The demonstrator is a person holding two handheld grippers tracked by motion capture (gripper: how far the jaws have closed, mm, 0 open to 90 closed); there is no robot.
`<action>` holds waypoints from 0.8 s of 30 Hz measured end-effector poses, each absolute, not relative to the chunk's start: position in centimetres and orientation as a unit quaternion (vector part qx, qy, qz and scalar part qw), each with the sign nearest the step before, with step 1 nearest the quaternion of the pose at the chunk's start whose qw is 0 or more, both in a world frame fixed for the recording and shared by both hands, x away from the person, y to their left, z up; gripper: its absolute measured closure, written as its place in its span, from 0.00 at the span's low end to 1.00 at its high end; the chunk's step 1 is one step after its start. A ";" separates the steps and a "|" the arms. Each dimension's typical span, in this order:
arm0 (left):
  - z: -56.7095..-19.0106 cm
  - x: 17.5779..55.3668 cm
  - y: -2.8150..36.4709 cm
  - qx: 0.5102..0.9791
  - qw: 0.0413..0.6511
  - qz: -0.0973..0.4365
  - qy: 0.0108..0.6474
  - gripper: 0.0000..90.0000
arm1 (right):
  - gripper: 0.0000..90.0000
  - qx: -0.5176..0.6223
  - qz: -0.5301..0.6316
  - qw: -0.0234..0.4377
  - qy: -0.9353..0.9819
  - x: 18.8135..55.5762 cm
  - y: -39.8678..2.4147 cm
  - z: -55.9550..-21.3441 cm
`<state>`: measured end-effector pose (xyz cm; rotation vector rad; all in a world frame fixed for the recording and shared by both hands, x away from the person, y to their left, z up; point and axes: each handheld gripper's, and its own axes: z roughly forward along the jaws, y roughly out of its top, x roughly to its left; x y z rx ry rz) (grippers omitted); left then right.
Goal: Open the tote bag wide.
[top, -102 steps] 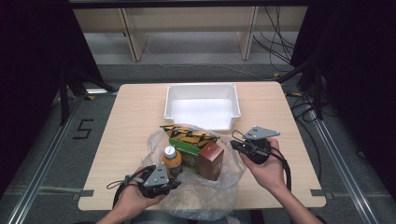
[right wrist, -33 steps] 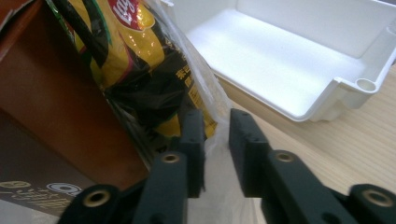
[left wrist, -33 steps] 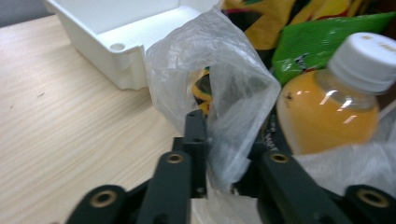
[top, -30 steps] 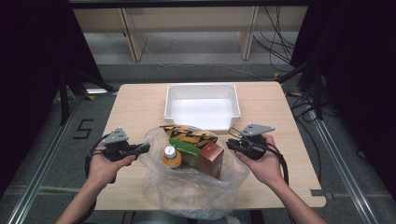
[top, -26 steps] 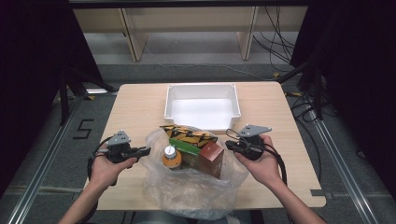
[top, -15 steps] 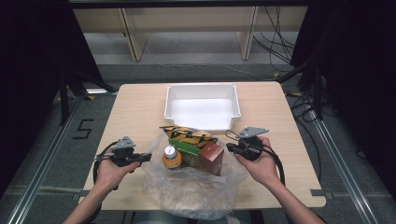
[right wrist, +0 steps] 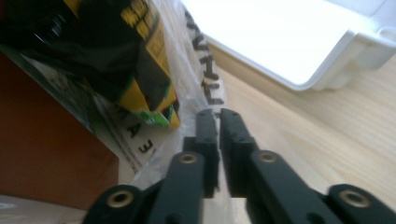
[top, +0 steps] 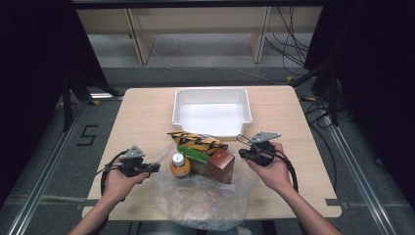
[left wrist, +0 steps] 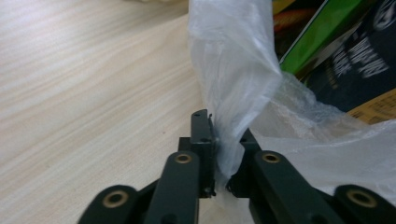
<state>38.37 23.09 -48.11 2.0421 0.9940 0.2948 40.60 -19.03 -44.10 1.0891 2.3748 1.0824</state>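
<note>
Black jaws, brass pivot pins — grey three-cornered top plates, trailing black cables.

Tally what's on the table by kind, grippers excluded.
Clear plastic bag: 1
White rectangular plastic bin: 1
Orange bottle with white cap: 1
Yellow-and-black snack packet: 1
Boxes, green and reddish-brown: 2
Total: 6

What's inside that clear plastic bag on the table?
The plastic bag holds an orange-capped bottle, a green box, a brown box and a yellow-black packet. Anything beneath them is hidden.
</note>
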 end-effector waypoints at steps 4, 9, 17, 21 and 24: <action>-46.7 37.5 23.4 0.782 0.446 0.142 0.411 0.73 | 0.77 0.370 0.404 0.168 0.819 40.4 -19.1 -41.9; -44.8 36.1 23.8 0.756 0.480 0.168 0.412 0.48 | 0.72 0.352 0.429 0.180 0.812 39.9 -18.4 -38.3; -43.9 34.3 24.3 0.732 0.508 0.187 0.414 0.37 | 0.72 0.310 0.457 0.173 0.815 39.8 -16.3 -34.1; -44.0 34.2 24.3 0.729 0.513 0.184 0.414 0.37 | 0.71 0.300 0.463 0.177 0.815 40.0 -15.3 -33.4; -44.3 34.2 24.2 0.728 0.512 0.181 0.419 0.36 | 0.70 0.297 0.463 0.158 0.820 40.0 -14.7 -32.9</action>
